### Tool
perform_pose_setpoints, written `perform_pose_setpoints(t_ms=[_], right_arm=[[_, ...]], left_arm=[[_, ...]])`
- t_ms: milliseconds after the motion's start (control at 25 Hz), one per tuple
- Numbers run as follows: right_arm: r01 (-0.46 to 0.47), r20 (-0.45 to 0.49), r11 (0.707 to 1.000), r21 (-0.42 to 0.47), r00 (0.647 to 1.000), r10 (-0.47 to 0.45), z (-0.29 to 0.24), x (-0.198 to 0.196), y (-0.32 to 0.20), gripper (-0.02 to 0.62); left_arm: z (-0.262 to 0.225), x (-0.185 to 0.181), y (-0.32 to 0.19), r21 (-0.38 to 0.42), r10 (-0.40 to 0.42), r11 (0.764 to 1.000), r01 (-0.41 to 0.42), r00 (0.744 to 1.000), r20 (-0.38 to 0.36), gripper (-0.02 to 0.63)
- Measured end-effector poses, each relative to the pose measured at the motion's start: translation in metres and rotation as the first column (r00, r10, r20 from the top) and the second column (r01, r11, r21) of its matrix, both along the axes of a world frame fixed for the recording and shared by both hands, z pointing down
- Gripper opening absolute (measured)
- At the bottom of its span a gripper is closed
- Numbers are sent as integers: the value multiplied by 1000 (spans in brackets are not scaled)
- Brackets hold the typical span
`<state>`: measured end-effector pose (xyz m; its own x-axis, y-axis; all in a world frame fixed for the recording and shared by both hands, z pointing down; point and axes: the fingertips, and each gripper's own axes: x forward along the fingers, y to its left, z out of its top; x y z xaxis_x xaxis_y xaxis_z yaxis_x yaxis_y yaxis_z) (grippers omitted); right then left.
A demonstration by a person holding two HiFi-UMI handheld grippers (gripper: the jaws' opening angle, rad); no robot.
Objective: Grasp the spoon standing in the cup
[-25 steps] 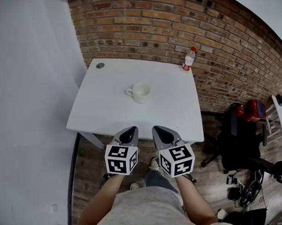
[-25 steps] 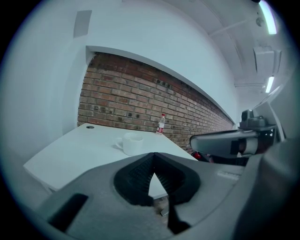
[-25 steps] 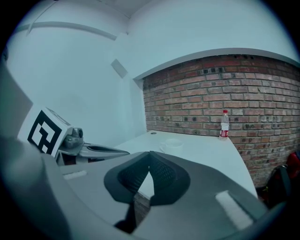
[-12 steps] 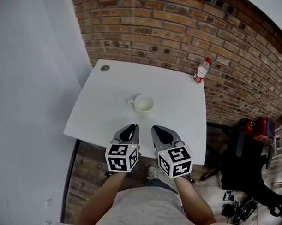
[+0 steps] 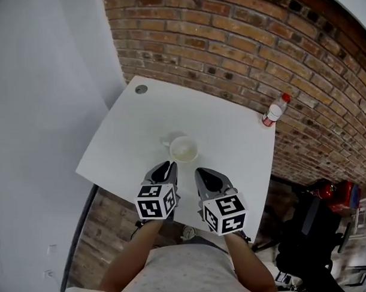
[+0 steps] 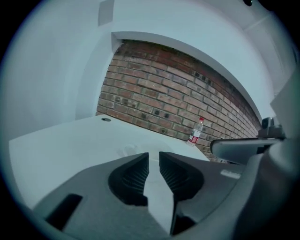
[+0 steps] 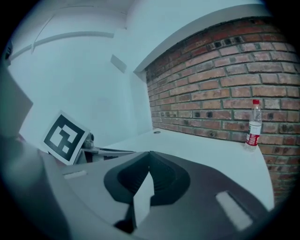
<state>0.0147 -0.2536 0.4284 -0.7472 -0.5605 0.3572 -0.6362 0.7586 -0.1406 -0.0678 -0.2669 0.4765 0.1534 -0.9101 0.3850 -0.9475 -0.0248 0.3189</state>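
Note:
A white cup (image 5: 184, 149) stands near the middle of the white table (image 5: 123, 144), its handle pointing left. I cannot make out a spoon in it from any view. My left gripper (image 5: 166, 167) hovers over the table's near edge, just short of the cup and slightly to its left; its jaws are nearly together with only a thin slit, nothing between them. My right gripper (image 5: 203, 172) sits beside it, a little right of the cup, its jaws touching and empty. In the left gripper view the cup is only a faint white shape ahead of the fingers (image 6: 133, 176).
A clear plastic bottle (image 5: 274, 111) with a red cap stands at the table's far right corner by the brick wall (image 5: 239, 44). A round cable hole (image 5: 141, 89) is at the far left corner. A white wall closes the left side. Black chairs (image 5: 312, 228) stand right of the table.
The view has come closer to the table. Both grippers now reach over the near edge, closer to the cup. Their jaws stand as before.

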Motion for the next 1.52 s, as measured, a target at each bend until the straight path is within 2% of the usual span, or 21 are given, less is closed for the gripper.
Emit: perform_pose_setpoints(t_ms=[520,880,960,1240,1520], right_arm=[[94,-11,993,-72,995,-95,25,9,-41,6],[116,-21,989,-89,993,-118,35,12,-46,6],[114,-18,989,-94,993,-116,37,13,-48,7],[131,-3,987,-92,991,-132,34,9,-45,6],[155,12,985,-71,988,-154,23,-2,-34,6]], left_arm=[[15,-6,-30,-53,-169,985,166,984,-59,80],[15,-9,-32,-89,-239,968,235,970,-36,35],[14,-9,-33,-88,-243,967,240,969,-31,6],[9,-3,-32,-68,-209,976,205,977,-52,5],[-14,-2,-20,5,-179,984,180,981,-71,3]])
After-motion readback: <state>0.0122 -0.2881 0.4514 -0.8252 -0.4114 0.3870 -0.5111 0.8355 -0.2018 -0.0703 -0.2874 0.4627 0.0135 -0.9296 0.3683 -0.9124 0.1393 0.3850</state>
